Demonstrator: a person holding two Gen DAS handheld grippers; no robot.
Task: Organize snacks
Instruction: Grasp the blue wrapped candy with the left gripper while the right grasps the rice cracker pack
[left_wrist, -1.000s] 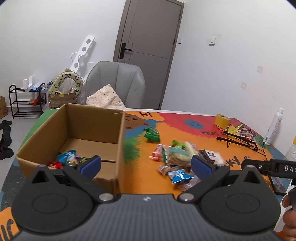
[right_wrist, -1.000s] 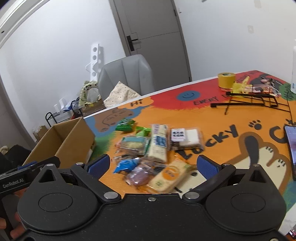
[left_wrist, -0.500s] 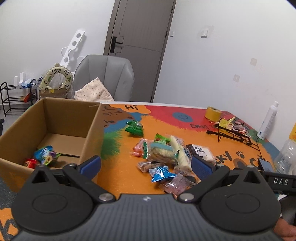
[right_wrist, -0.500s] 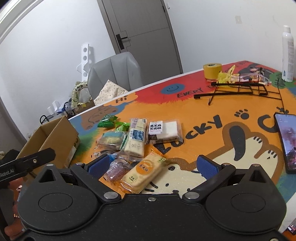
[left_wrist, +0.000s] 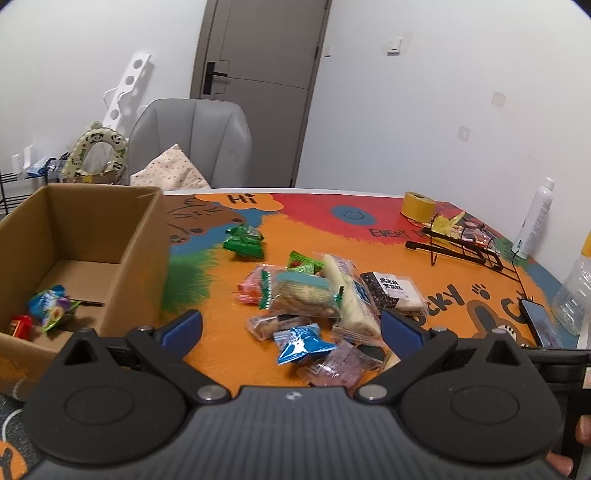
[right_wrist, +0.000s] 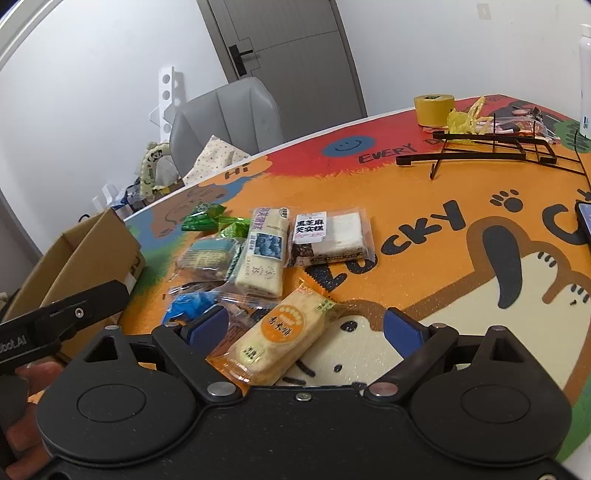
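Orange table mat (right_wrist: 424, 266) carries a snack pile (left_wrist: 314, 295), the box (left_wrist: 122, 236) at its nine o'clock. Both the left gripper (left_wrist: 291, 326) and right gripper (right_wrist: 306, 326) gape empty. Crowded wrappers risk a double grab.

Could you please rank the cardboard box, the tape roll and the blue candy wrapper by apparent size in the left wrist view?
1. Cardboard box, by far the largest.
2. Blue candy wrapper and yellow tape roll look roughly alike; the wrapper lies much nearer the camera, so their order is unsure.
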